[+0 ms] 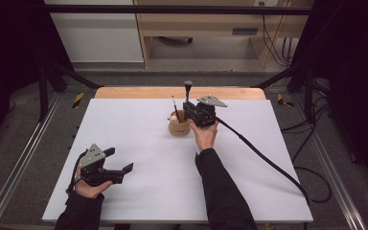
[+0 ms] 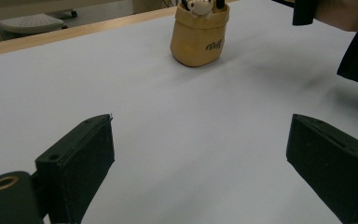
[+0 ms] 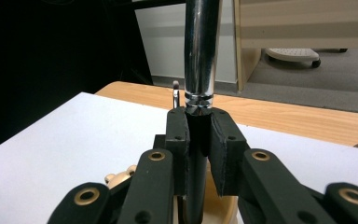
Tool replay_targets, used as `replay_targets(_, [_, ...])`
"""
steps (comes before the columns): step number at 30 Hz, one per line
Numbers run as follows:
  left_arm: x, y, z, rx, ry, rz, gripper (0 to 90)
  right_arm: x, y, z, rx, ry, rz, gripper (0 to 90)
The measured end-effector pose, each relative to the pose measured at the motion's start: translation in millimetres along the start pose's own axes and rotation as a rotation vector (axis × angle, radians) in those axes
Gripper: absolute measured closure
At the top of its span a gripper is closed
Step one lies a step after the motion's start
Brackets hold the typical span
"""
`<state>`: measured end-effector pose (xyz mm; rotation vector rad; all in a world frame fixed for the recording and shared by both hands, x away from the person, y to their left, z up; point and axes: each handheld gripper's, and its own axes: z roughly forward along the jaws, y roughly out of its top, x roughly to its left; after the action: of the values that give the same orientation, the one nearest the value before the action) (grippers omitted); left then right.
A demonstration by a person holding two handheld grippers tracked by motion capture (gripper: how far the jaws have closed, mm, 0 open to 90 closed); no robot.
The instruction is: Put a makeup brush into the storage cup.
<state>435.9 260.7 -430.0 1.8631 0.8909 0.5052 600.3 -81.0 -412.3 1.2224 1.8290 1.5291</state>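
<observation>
One tan holder (image 1: 178, 127) on white table (image 1: 124, 143), few items inside, exact count unclear. One brush (image 3: 200, 56) upright, metal ferrule just above right gripper (image 3: 199, 126) jaws, handle clamped between them, over holder. Left gripper (image 2: 200, 154) jaws wide apart, nothing between; holder well ahead. Wooden table edge, grey floor, pale cabinet beyond.

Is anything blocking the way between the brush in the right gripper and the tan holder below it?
Nothing visible does. The right gripper is shut on the brush, which stands upright with its lower end already at the mouth of the tan holder. A thin pen and a small figure share the holder, beside the brush rather than under it.
</observation>
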Motion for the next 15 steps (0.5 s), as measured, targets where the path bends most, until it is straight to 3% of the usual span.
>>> replay_targets(15, [0.0,0.1,-0.6,-0.003,0.000,0.001,7.0,2.4,-14.1,8.4,0.043,-0.011,-0.012,79.1])
